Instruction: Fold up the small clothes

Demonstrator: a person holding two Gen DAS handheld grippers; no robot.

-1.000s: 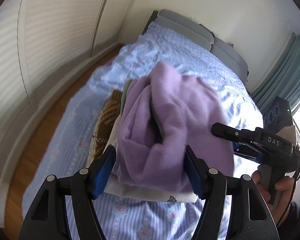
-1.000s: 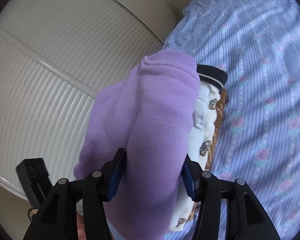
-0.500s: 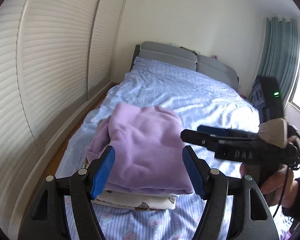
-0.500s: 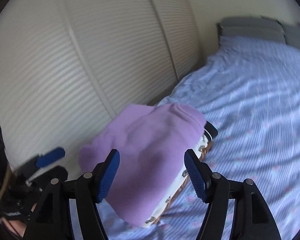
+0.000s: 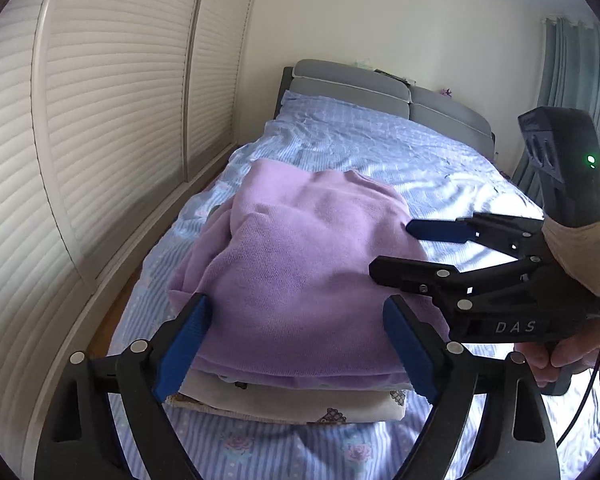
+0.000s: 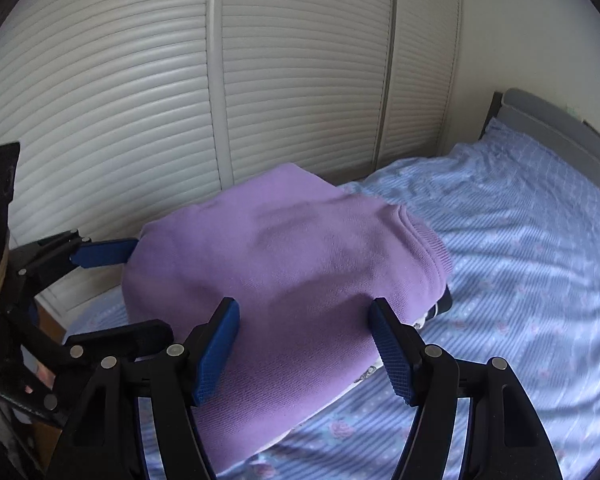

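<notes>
Blue floral bedsheet (image 5: 380,148); white louvered doors (image 6: 300,80) beside.

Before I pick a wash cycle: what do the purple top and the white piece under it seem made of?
Purple top: looks like soft brushed fleece knit, matte, fuzzy nap, ribbed hem. White piece: thinner, smooth printed fabric, possibly cotton; only its edge shows, so that's uncertain.

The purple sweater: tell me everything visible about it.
The purple sweater is a soft lilac knit, fleecy-looking, with a ribbed hem at one end. It lies folded, somewhat lumpy, on top of a white printed garment, which rests on the blue floral bed sheet. Neither gripper grips it: the left gripper and the right gripper are both open, fingers straddling its near edge.
</notes>
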